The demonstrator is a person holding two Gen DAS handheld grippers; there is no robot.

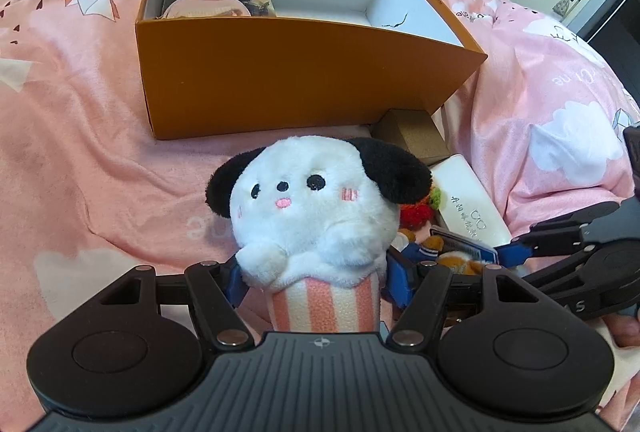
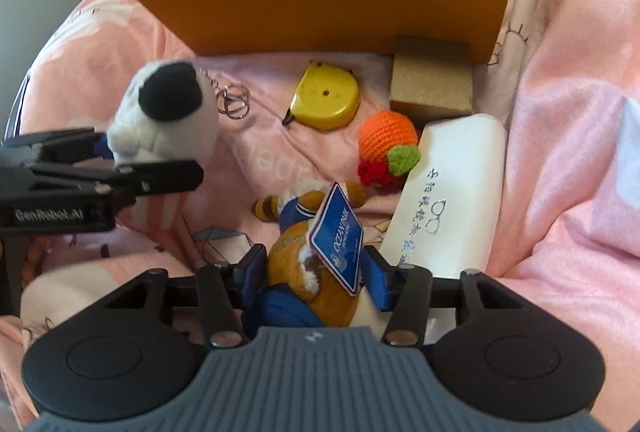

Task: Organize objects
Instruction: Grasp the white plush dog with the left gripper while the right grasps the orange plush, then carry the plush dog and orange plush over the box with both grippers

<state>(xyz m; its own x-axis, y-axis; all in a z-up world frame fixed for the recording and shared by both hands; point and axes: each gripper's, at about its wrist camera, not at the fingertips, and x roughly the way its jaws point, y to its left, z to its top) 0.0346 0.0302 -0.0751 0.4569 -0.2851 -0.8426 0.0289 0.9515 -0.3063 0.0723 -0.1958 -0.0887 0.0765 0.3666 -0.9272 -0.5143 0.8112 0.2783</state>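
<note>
With a few things already in the orange box (image 1: 280,79), my left hand-held gripper (image 1: 316,278) clamps the dog plush (image 1: 316,207) and my right hand-held gripper (image 2: 316,272) straddles the tagged plush (image 2: 320,272), grip unclear, while tape measure (image 2: 326,95), crochet orange (image 2: 386,135), brown box (image 2: 432,83) and glasses case (image 2: 448,199) wait on the bed (image 2: 568,151).

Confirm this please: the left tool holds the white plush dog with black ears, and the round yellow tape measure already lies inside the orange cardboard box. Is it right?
Not fully. The left tool does hold the white plush dog with black ears, but the round yellow tape measure lies on the pink blanket, in front of the orange cardboard box, not inside it. The right wrist view shows this.
</note>
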